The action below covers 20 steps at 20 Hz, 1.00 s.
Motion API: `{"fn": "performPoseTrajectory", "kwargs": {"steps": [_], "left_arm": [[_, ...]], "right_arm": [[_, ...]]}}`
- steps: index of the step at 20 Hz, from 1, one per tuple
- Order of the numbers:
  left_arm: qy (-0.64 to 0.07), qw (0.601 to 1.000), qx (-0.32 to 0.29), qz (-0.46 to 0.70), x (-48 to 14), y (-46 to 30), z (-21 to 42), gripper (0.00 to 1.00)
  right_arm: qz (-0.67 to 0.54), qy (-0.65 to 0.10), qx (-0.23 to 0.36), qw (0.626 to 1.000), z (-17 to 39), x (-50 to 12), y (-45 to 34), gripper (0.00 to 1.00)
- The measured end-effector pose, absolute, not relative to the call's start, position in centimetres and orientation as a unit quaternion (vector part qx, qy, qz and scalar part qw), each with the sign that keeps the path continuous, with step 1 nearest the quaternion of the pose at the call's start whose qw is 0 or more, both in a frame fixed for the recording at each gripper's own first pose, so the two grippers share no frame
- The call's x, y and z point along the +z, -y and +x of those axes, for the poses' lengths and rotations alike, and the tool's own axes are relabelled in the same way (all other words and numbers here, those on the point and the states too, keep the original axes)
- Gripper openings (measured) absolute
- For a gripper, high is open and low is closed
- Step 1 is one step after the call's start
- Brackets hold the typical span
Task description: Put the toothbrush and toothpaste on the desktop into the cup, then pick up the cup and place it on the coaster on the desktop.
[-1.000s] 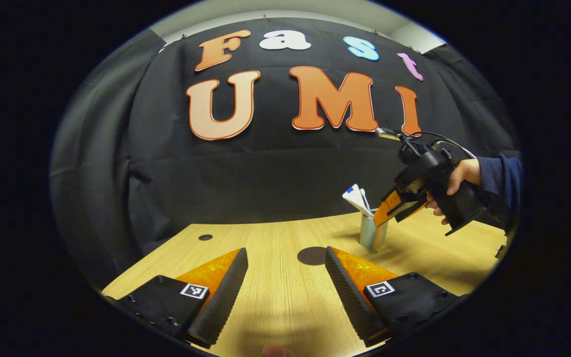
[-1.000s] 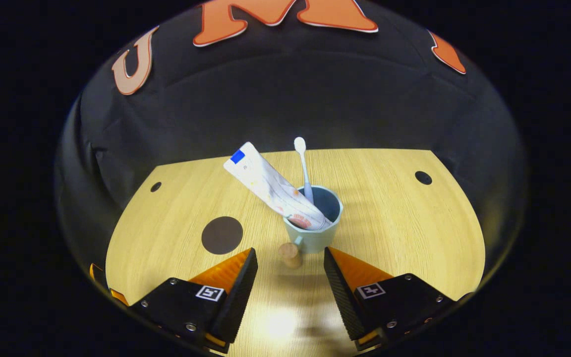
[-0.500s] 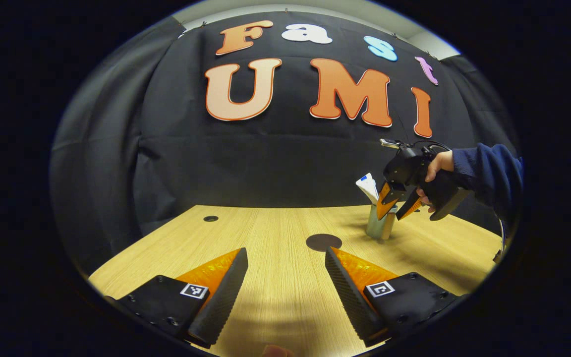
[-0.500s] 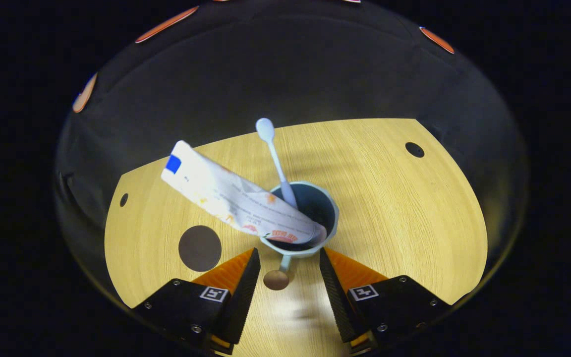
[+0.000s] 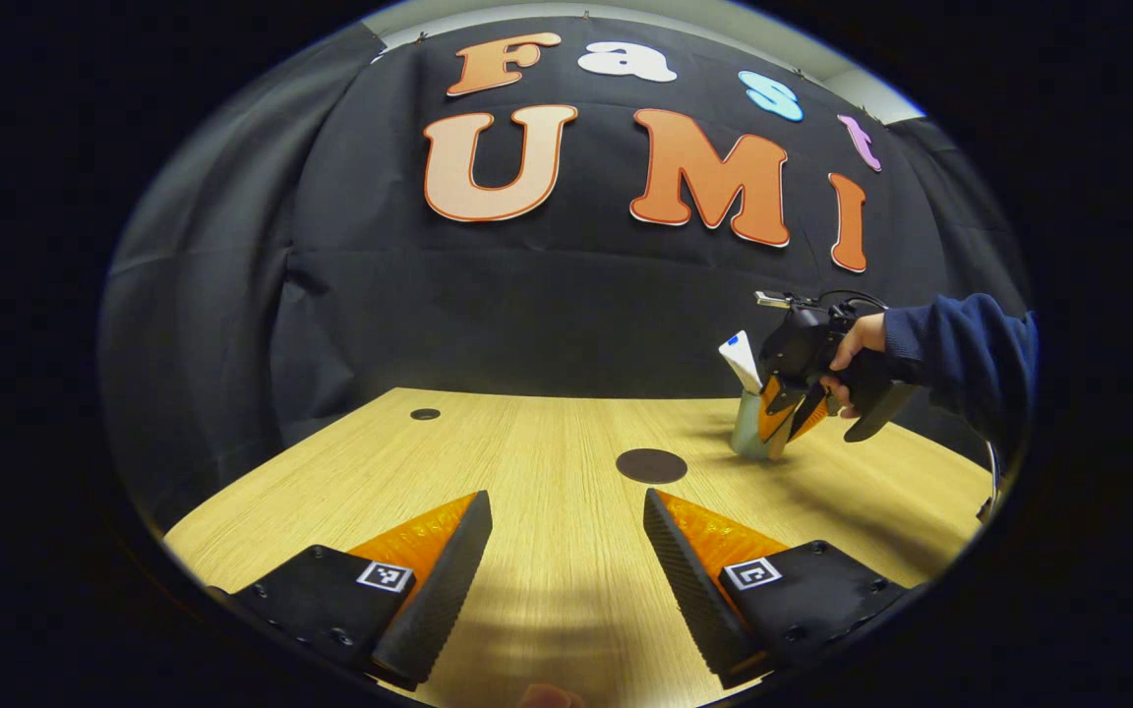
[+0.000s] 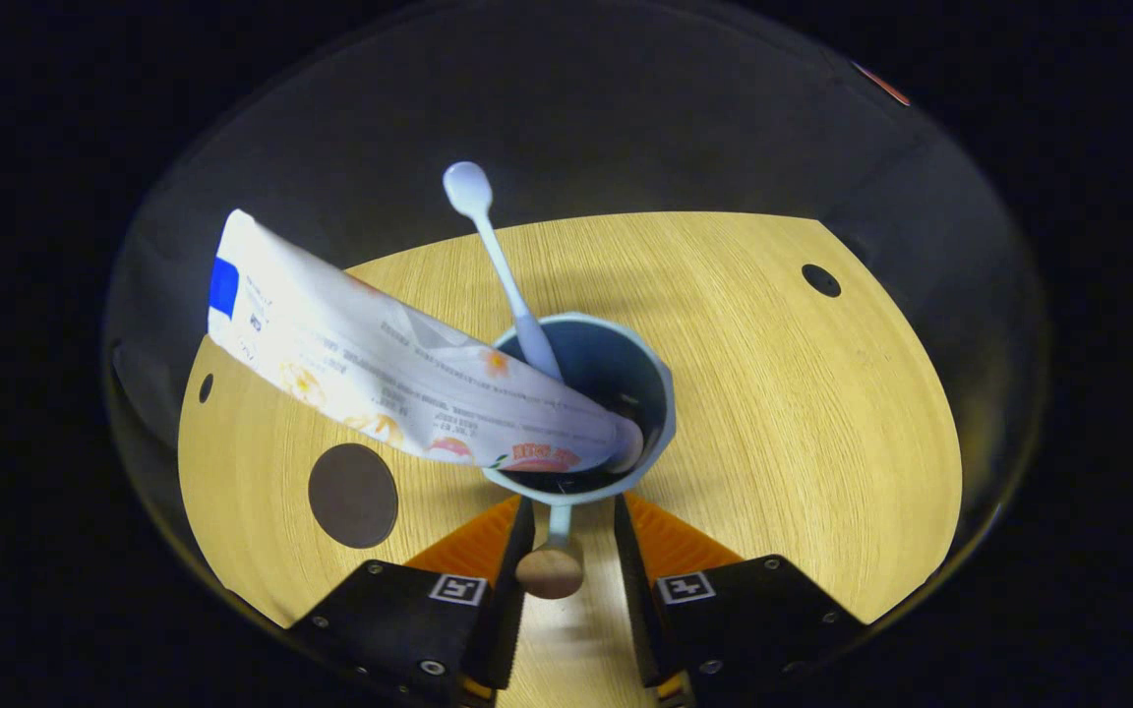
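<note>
A pale blue cup [image 6: 663, 398] stands on the wooden table [image 6: 803, 423]. A white toothpaste tube [image 6: 399, 369] leans out of it to the left, and a white toothbrush [image 6: 493, 246] sticks up beside the tube. The cup's handle with its wooden knob [image 6: 549, 572] lies between the fingers of my right gripper [image 6: 571, 506], which stands narrowly open around it, with a gap still showing on the right. The dark round coaster [image 6: 353, 495] lies to the cup's left. In the left gripper view, my left gripper [image 5: 566, 546] hovers open and empty over the table, with the coaster [image 5: 651, 465], cup [image 5: 745, 438] and right gripper [image 5: 789, 421] far right.
A hand in a blue sleeve [image 5: 960, 349] holds the right gripper. Small dark holes sit in the tabletop [image 5: 425, 414] [image 6: 820, 280]. The black cloth wall [image 5: 527, 315] rises behind the table's far edge.
My right gripper came down and forward onto the cup and its fingers narrowed around the handle. The left gripper view shifted slightly; its fingers stayed open.
</note>
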<state>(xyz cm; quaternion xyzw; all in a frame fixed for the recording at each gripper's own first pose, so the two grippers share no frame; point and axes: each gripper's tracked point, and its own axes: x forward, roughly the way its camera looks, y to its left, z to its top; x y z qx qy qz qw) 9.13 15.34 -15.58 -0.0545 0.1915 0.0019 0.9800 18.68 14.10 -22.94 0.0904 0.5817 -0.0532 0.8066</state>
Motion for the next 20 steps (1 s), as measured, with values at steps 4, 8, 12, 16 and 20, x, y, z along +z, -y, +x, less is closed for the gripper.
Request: {"fn": "performPoseTrajectory", "kwargs": {"steps": [4,8,12,16,20], "left_arm": [[-0.194,0.979,0.004,-0.056,-15.5,-15.3,8.6,0.99],[-0.196,0.980,0.008,-0.040,-15.6,-15.2,7.9,0.99],[-0.202,0.979,0.010,-0.038,-15.8,-15.1,7.3,0.99],[-0.202,0.979,0.018,-0.035,-15.8,-15.4,6.4,0.99],[-0.205,0.978,0.025,-0.034,-15.9,-15.7,5.5,0.99]], "right_arm": [[0.081,-0.579,-0.045,0.810,18.7,-23.3,-14.3,0.26],[0.069,-0.576,-0.032,0.814,19.0,-23.3,-14.1,0.24],[0.056,-0.564,-0.009,0.824,19.3,-23.3,-14.2,0.24],[0.062,-0.558,0.016,0.827,19.6,-23.3,-14.2,0.23],[0.068,-0.550,0.043,0.831,19.9,-23.3,-14.7,0.23]]}}
